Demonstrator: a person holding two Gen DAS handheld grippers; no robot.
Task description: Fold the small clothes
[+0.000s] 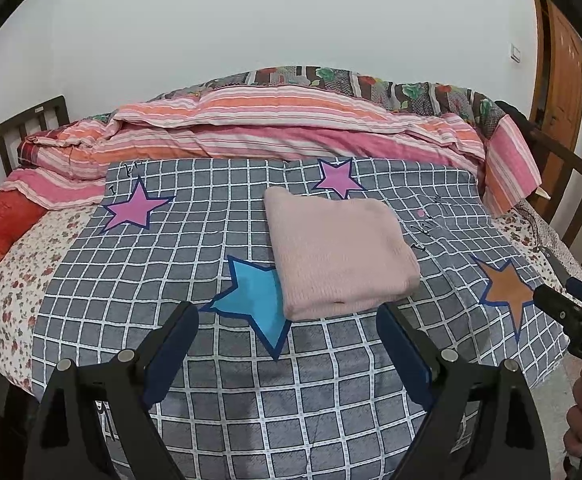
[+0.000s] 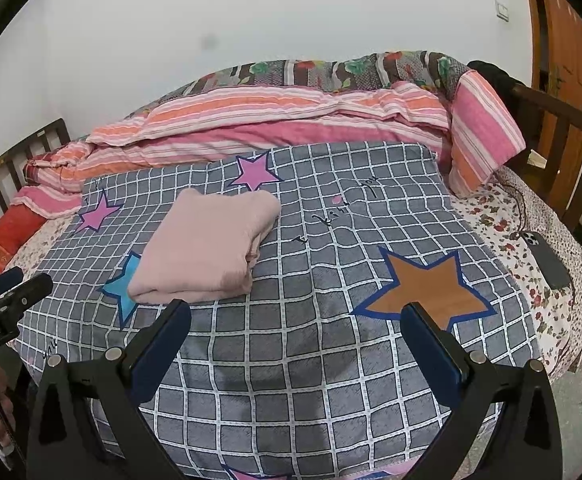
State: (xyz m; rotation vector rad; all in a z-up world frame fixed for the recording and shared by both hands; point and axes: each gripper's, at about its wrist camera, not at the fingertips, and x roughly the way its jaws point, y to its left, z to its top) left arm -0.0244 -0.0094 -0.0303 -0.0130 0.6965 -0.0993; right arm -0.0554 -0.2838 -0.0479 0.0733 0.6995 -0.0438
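Folding looks all but finished: the pink garment [image 1: 341, 252] lies as a neat, thick rectangle on the checked blanket [image 1: 251, 400], partly covering a blue star [image 1: 255, 300], toward the middle of the bed and well short of its striped quilt [image 1: 291, 128]. I judge the best finish is a light press to flatten the near fold, not a fresh pinch. My left hand-held gripper [image 1: 287, 320] hovers just before its near edge, spread wide and empty; my right hand-held gripper [image 2: 296, 318], equally wide and empty, hangs to the garment's right.
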